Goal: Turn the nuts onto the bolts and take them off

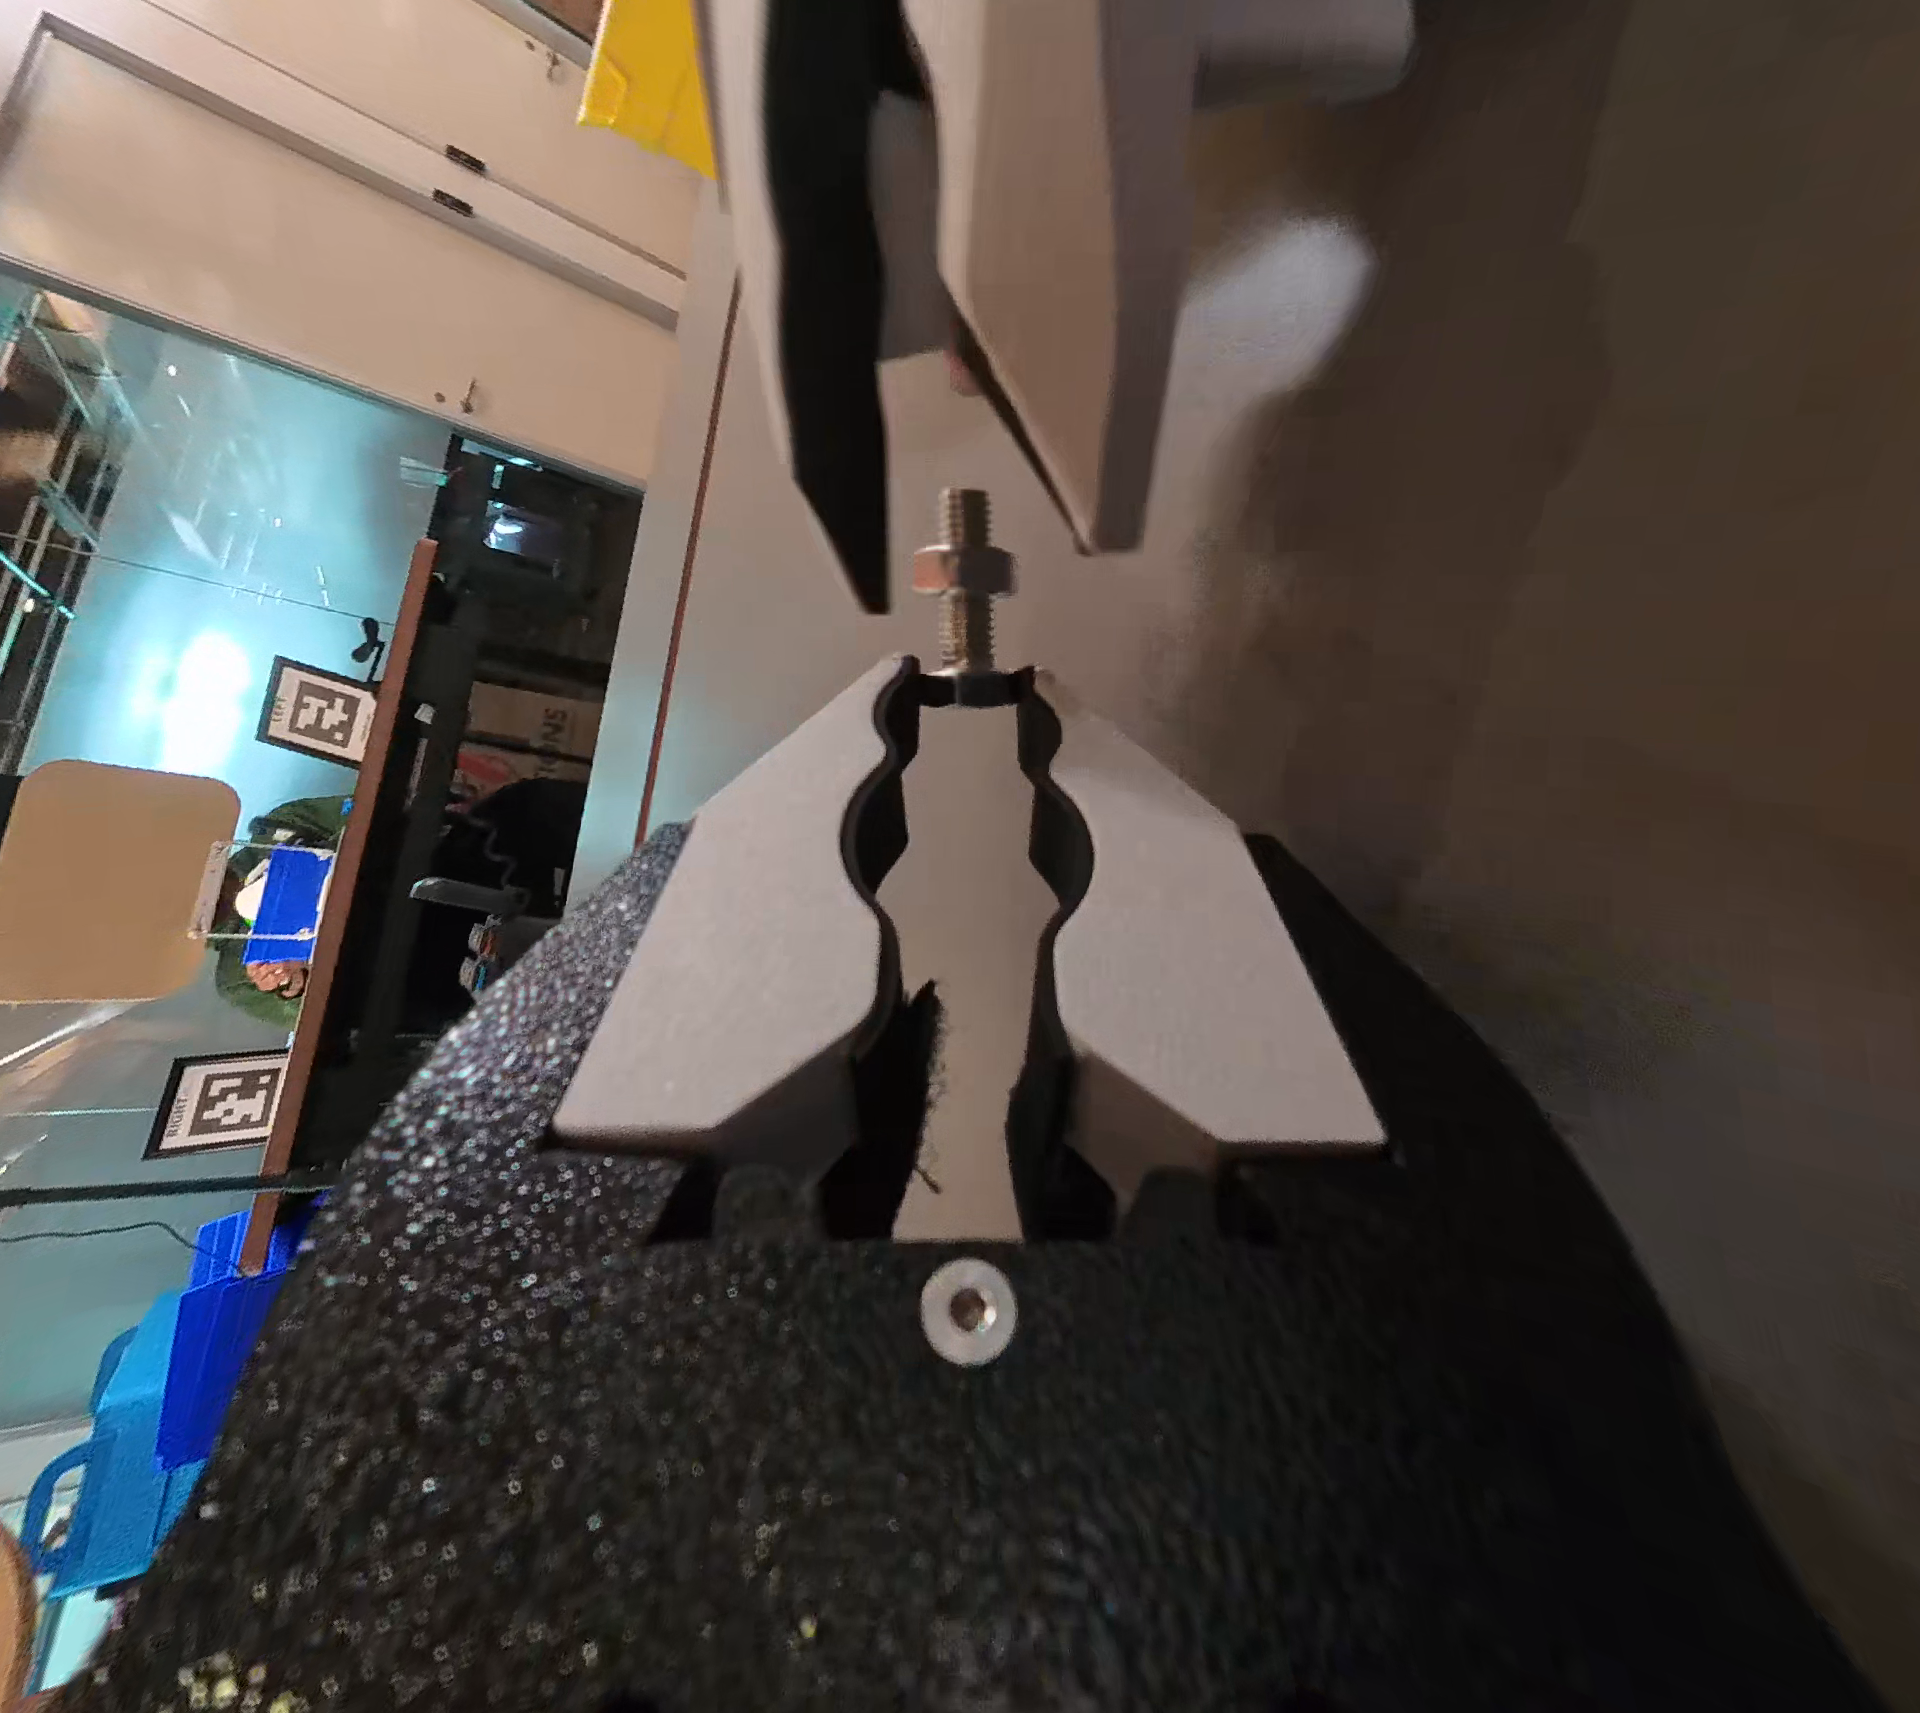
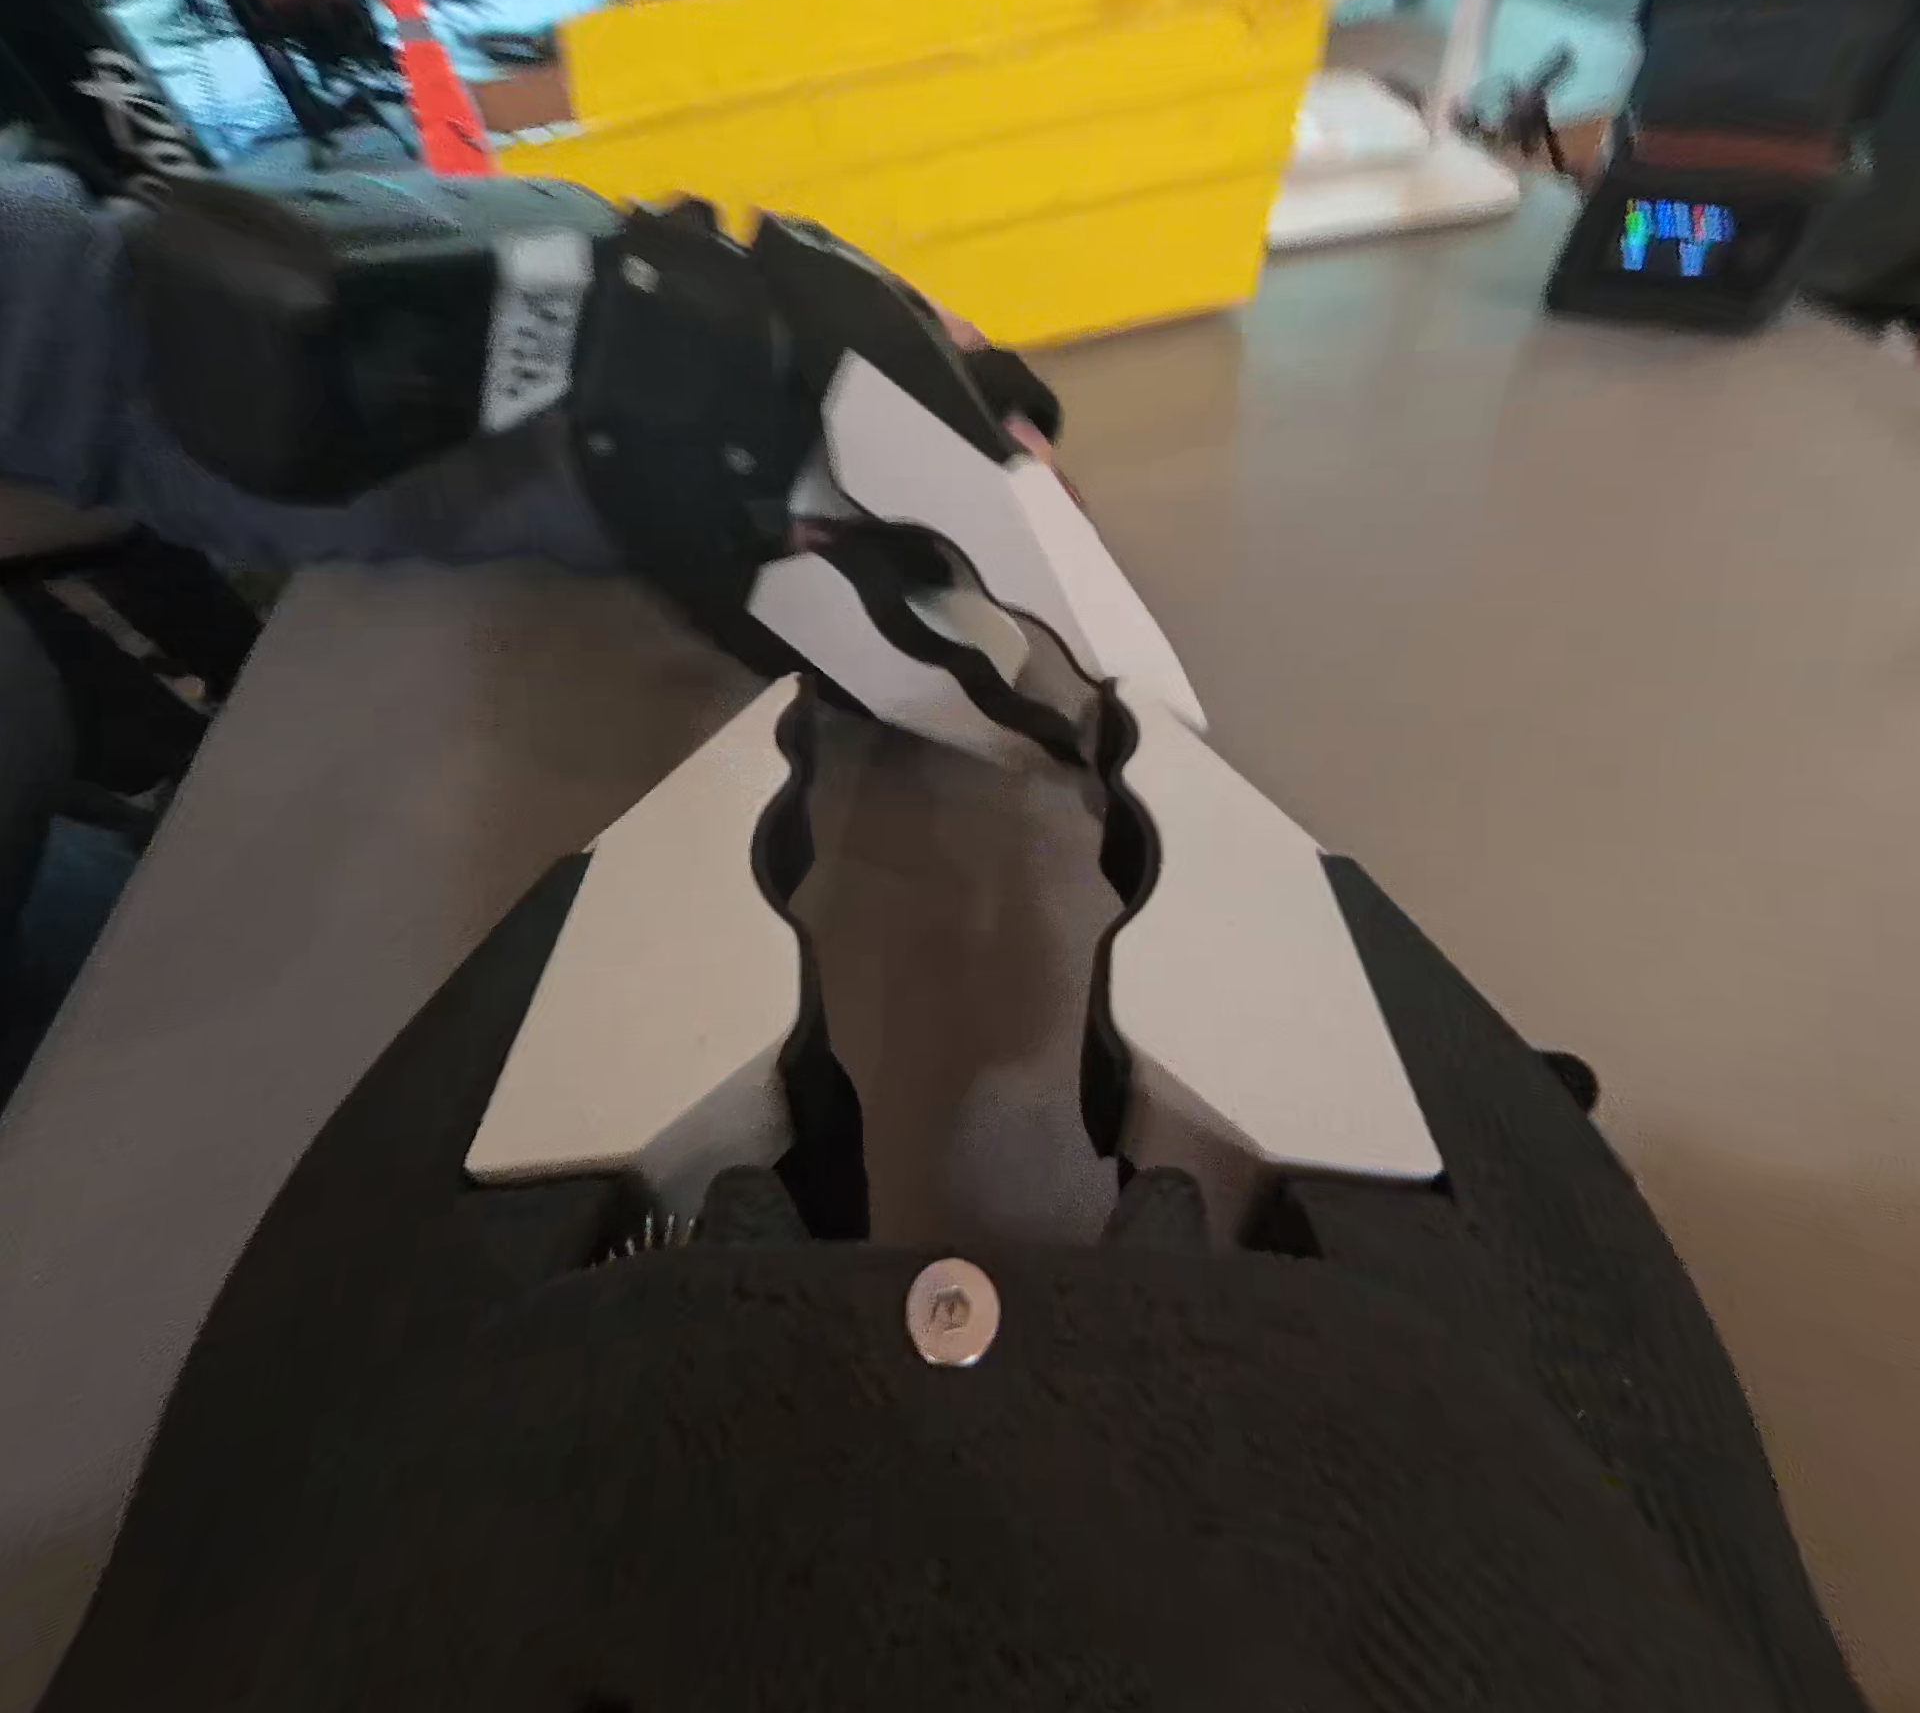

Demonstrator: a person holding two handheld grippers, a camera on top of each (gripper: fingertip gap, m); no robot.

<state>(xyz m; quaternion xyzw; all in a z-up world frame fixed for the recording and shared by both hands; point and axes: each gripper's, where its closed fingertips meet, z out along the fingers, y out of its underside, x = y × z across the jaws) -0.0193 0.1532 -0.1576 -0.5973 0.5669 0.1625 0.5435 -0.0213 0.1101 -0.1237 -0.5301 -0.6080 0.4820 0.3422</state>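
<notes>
In the left wrist view my left gripper (image 1: 971,678) is shut on the head of a steel bolt (image 1: 964,510), whose threaded shaft points away from me. A hex nut (image 1: 961,570) sits partway along the thread. My right gripper (image 1: 989,567) comes in from above, blurred, with its jaws open on either side of the nut and not touching it. In the right wrist view my right gripper (image 2: 956,702) is open, and the left gripper (image 2: 1070,718) lies across its tips. The bolt and nut are hidden there.
A yellow bin (image 2: 935,136) stands at the back of the grey table (image 2: 1455,624) and shows in the left wrist view too (image 1: 655,32). A black device with a small screen (image 2: 1673,240) is at the back right. An orange cone (image 2: 426,53) stands behind.
</notes>
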